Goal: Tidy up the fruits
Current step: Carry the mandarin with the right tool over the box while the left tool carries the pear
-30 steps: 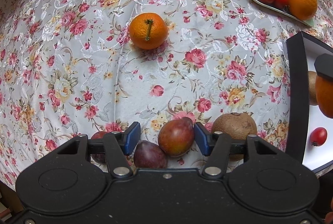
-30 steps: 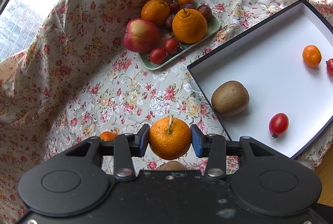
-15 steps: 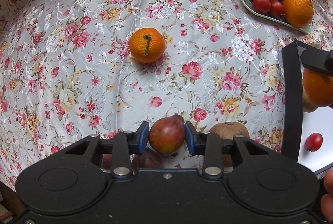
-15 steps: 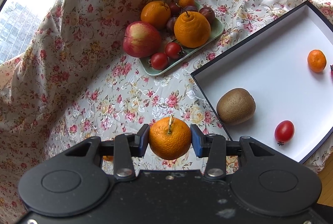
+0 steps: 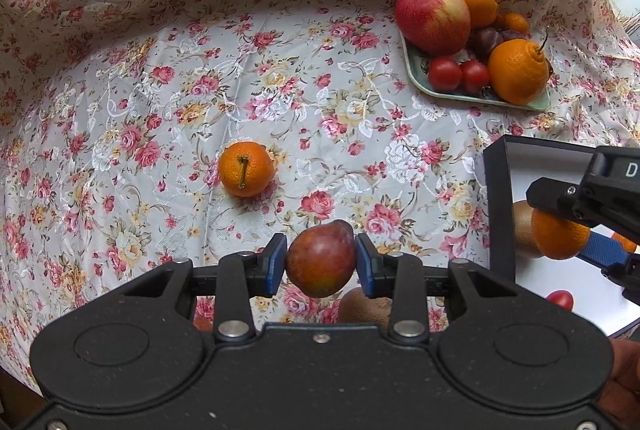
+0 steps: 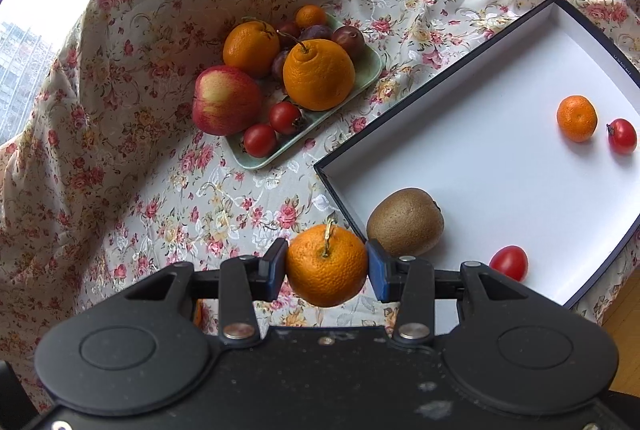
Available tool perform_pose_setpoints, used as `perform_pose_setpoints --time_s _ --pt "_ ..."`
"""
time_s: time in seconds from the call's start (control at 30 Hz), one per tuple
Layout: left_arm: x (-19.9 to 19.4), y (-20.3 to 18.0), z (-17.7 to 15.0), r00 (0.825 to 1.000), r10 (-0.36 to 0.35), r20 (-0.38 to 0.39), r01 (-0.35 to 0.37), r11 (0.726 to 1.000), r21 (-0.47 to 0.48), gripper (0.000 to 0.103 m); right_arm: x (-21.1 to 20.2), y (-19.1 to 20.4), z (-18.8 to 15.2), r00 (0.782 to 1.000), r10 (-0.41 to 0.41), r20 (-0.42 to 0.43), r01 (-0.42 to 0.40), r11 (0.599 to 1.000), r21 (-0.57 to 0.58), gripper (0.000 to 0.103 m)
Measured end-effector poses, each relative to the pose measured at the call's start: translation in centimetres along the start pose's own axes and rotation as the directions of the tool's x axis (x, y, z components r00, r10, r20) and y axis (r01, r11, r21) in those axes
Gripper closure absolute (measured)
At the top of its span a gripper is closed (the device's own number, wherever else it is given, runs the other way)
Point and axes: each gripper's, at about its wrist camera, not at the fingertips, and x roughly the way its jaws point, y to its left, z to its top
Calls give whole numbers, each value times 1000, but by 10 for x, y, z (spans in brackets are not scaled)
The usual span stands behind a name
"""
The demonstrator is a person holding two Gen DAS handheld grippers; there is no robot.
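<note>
Lifted off the cloth since a second ago, the plum (image 5: 320, 259) sits clamped in the left gripper (image 5: 321, 264); the right gripper (image 6: 326, 266) pinches a mandarin (image 6: 326, 264) over the near-left corner of the white box (image 6: 480, 166). Lower each gently onto bare floor, clear of the kiwi (image 6: 405, 222).

Below the left fingers (image 5: 276, 264), a brown kiwi (image 5: 362, 310) shows only its top above the gripper body. To their right, the tray's kiwi (image 5: 522, 228) and a small tomato (image 5: 560, 300) are half covered. Below the right fingers (image 6: 274, 262), an orange sliver (image 6: 197, 314) cannot be identified. The white tray (image 6: 500, 166) runs off the picture's right edge.
</note>
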Motion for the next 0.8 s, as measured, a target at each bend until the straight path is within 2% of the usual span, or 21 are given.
perform_pose_setpoints --time_s 0.27,0.63,0.8 --pt "-7 -49 2 998 -63 14 62 997 47 58 -6 -38 19 999 -38 4 37 997 65 59" --pt "-3 -124 -9 996 -92 19 87 981 175 58 -18 -103 43 993 -115 40 107 980 167 59" --pt "1 -147 -12 995 -99 8 95 976 198 58 -23 -127 51 985 -162 64 148 971 188 59"
